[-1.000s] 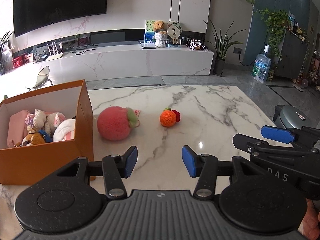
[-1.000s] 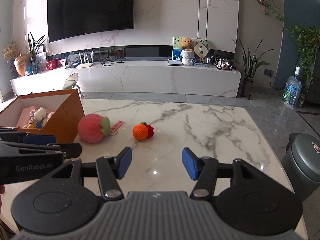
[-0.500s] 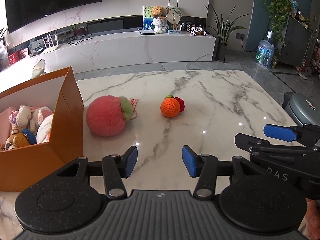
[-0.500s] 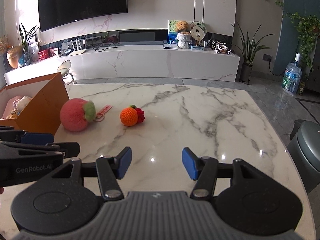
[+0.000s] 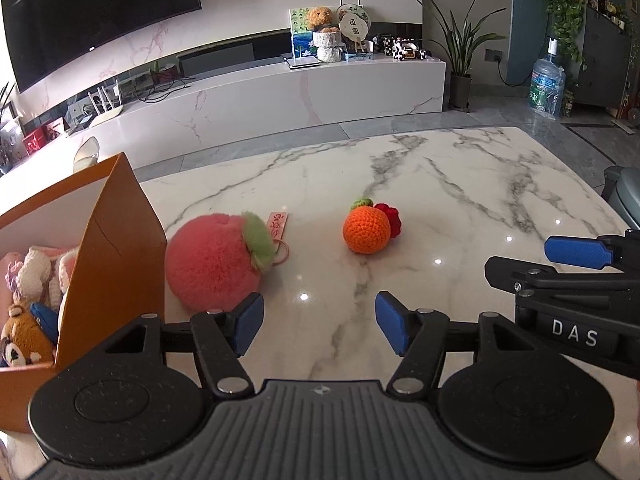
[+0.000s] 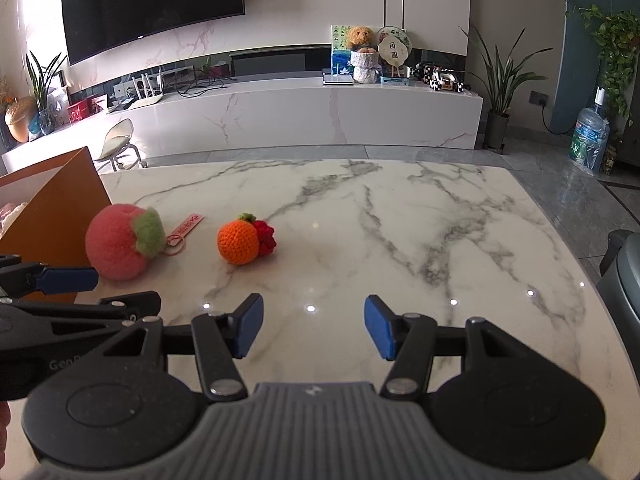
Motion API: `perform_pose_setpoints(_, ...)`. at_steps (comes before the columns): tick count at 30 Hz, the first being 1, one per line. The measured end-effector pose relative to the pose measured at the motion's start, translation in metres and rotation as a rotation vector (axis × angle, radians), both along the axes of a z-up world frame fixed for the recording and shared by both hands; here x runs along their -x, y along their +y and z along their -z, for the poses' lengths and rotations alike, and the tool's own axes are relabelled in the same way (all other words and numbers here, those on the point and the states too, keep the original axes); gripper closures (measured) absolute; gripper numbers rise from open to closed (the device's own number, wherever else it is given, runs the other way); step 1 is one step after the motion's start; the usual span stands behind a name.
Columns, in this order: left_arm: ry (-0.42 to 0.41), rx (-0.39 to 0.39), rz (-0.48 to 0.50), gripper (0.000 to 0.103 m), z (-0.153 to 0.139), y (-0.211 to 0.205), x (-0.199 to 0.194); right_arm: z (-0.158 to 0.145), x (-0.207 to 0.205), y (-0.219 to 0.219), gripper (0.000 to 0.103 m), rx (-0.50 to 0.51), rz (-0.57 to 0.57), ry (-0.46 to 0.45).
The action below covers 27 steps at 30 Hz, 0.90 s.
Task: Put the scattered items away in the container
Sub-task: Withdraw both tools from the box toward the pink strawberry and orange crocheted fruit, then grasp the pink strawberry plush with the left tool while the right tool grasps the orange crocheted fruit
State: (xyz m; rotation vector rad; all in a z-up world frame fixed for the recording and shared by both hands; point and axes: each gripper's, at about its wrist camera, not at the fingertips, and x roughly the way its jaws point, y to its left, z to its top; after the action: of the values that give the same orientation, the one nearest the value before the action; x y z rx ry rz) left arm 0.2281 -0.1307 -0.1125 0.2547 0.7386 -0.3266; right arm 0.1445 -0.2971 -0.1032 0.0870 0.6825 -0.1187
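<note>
- Blue-padded left gripper (image 5: 319, 323): jaws apart, holding nothing.
- Right gripper (image 6: 313, 327): jaws apart, holding nothing.
- Pink plush strawberry (image 5: 216, 261): on marble table (image 5: 460, 184), beside orange box (image 5: 116, 256).
- Crocheted orange (image 5: 367, 230): on table, apart from strawberry.
- Box holds plush toys (image 5: 28, 308).

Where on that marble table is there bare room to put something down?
The widest bare stretch of the marble table lies right of the crocheted orange, out to the far and right edges. It is crowded on the left, where the pink plush strawberry sits close beside the orange box.
</note>
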Motion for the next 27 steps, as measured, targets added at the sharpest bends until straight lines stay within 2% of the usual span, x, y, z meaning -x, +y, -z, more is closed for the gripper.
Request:
perform_pose_setpoints(2,-0.029,-0.037,-0.018,0.028,0.001,-0.003,-0.007,0.001,-0.007,-0.003,0.043,-0.009,0.003,-0.003)
perform_pose_setpoints(5,-0.088,-0.103,-0.055,0.021,0.002,-0.006,-0.017,0.003,-0.018,-0.007,0.042,-0.025,-0.001,-0.012)
perform_pose_setpoints(7,-0.105,-0.150,-0.074,0.013,0.006,-0.007,-0.025,0.003,-0.025,-0.008,0.038,-0.041,-0.018,-0.021)
perform_pose_setpoints(10,-0.131,-0.220,-0.104,0.013,0.010,-0.008,-0.036,0.004,-0.036,-0.009,0.036,-0.065,-0.041,-0.029)
perform_pose_setpoints(16,-0.114,-0.305,-0.135,0.013,0.023,-0.011,-0.062,0.010,-0.061,-0.010,0.036,-0.136,-0.098,-0.028)
perform_pose_setpoints(27,-0.072,-0.389,-0.113,0.013,0.048,-0.018,-0.082,0.023,-0.115,0.000,0.036,-0.158,-0.210,-0.002)
